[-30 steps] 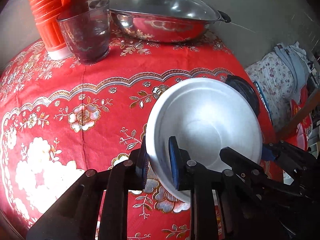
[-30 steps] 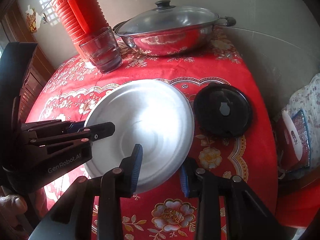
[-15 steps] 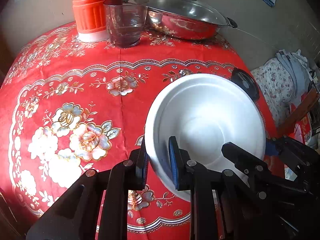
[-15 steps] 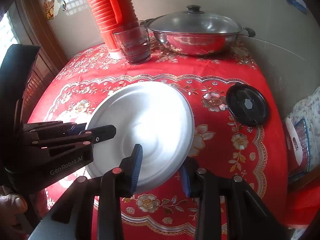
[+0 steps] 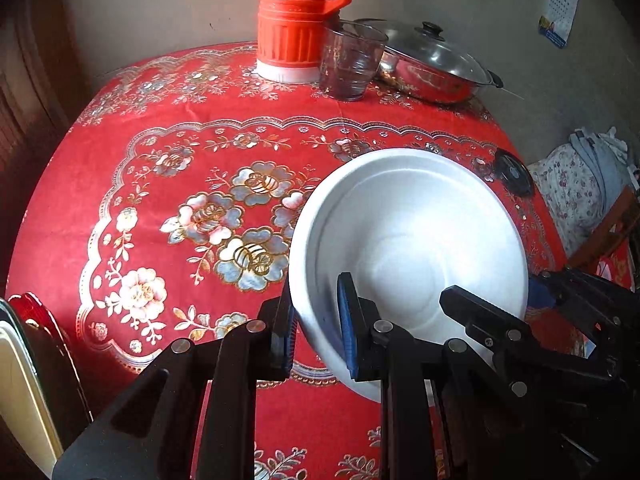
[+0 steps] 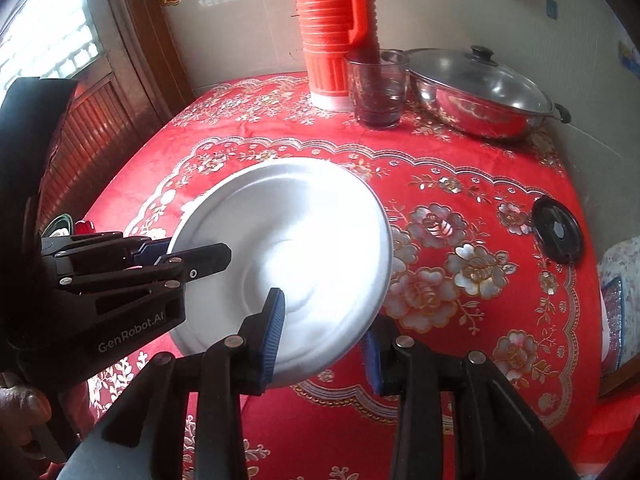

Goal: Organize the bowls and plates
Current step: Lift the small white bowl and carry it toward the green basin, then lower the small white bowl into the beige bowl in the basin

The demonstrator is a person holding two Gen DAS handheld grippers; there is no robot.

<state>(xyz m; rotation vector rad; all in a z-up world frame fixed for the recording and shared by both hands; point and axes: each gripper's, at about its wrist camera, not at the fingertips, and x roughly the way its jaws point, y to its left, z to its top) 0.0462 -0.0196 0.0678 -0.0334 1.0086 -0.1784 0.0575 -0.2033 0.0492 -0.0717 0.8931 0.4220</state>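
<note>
You held the wide, shallow silver metal bowl (image 5: 404, 240) above the red floral tablecloth (image 5: 180, 168) | left gripper (image 5: 316, 320) clamped its rim | right gripper (image 6: 324, 336) clamped the opposite rim.

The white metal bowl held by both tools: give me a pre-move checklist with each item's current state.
1. Left tool clamped on the round white metal bowl, one pad inside the rim and one outside: ok.
2. Right tool clamped on the opposite rim: ok.
3. Bowl lifted off the red floral tablecloth: cannot tell; it tilts, and its underside is hidden.
4. Bowl clear of the round black lid lying on the cloth: ok.
5. Bowl clear of the clear drinking glass, the ribbed orange jug and the lidded steel pan at the far edge: ok.
6. Bowl empty: ok.
</note>
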